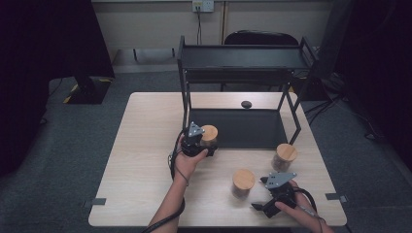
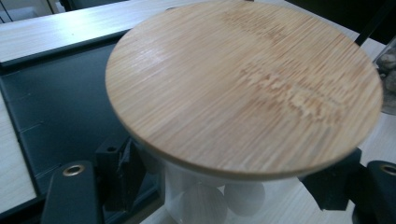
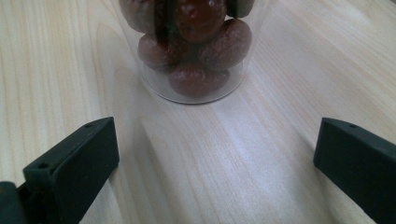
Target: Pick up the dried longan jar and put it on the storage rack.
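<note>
Bamboo-lidded jar [image 1: 210,135] clamped, left gripper [image 1: 200,145] level

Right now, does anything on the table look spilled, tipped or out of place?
Nothing stands out. All three jars are upright with lids on: one in the left gripper by the rack, two on the table. A small dark object lies under the rack.
</note>
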